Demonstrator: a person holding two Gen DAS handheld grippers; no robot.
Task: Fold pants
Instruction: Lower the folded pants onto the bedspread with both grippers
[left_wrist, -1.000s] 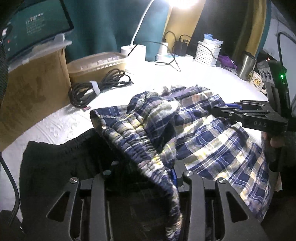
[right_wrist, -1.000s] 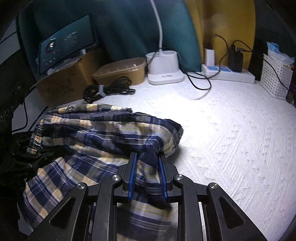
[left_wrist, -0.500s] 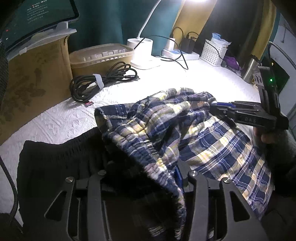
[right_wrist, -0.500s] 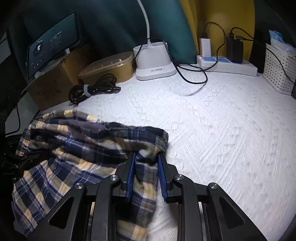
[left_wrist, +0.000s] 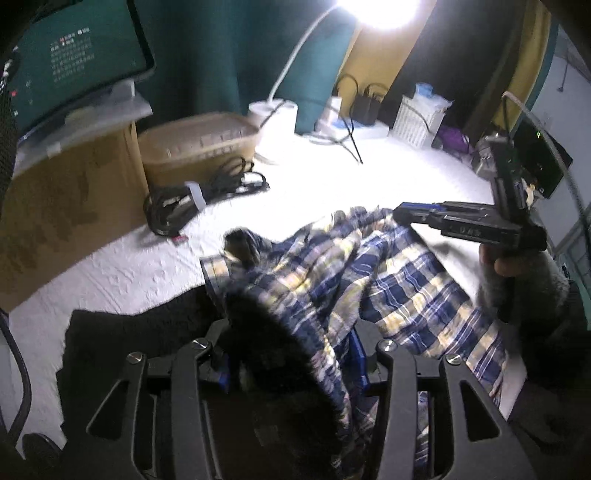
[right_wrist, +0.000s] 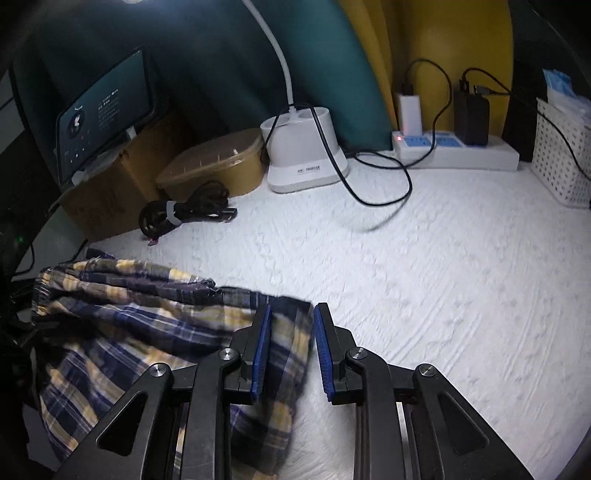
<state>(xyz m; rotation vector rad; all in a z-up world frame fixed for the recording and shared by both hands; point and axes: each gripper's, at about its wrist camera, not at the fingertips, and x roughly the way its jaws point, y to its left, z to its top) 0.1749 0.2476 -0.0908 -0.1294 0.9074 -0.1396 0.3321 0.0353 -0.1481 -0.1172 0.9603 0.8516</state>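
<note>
Pants (left_wrist: 388, 280): blue, yellow and white plaid, bunched in a heap on the white textured bedspread (right_wrist: 443, 266), hanging between the two grippers at the near edge.
Left gripper (left_wrist: 291, 354): fingers spread wide with a thick fold of the plaid cloth filling the gap; whether the pads press on it I cannot tell, since the cloth covers them.
Right gripper (right_wrist: 290, 349): blue pads parted, cloth lying loose between them and touching the left pad only.
Dark garment (left_wrist: 122, 332): black cloth flat on the bedspread, just beside the pants on the left.
Cable bundle (right_wrist: 181, 216): coiled black cord, past the pants.
Lidded tub (right_wrist: 218, 166): brown, behind the cord, beside a cardboard box (left_wrist: 62, 206).
Lamp base (right_wrist: 304, 162): white, farther back.
Power strip (right_wrist: 458, 149): at the far edge, near a white basket (right_wrist: 561, 166).
</note>
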